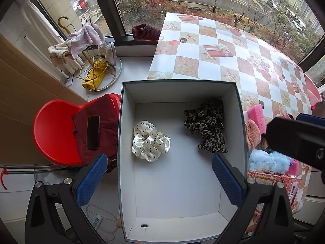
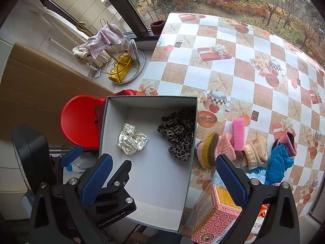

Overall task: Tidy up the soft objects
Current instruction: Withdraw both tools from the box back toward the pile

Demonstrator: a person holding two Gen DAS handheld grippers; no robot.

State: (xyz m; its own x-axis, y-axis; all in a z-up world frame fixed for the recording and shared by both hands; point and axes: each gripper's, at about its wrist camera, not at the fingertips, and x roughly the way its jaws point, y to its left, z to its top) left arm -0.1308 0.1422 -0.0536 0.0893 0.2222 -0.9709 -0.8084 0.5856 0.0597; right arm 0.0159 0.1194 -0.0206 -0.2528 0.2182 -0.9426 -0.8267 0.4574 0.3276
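- Both my grippers, left gripper [image 1: 159,178] and right gripper [image 2: 164,178], are spread wide with nothing in them.
- White box [image 1: 127,142] on the table's left edge holds the leopard scrunchie [image 1: 207,126] and polka-dot scrunchie [image 1: 149,140].
- Soft pile [image 2: 254,150] sits just right; the small patterned carton [image 2: 215,213] could get knocked reaching over.

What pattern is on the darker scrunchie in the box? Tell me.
Leopard print, brown and black; the darker scrunchie shows best in the left wrist view.

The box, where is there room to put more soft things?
The near half of the box floor is bare. At the far end sit the spotted scrunchie and leopard scrunchie, a gap between them. The table beside the box's right wall is crowded.
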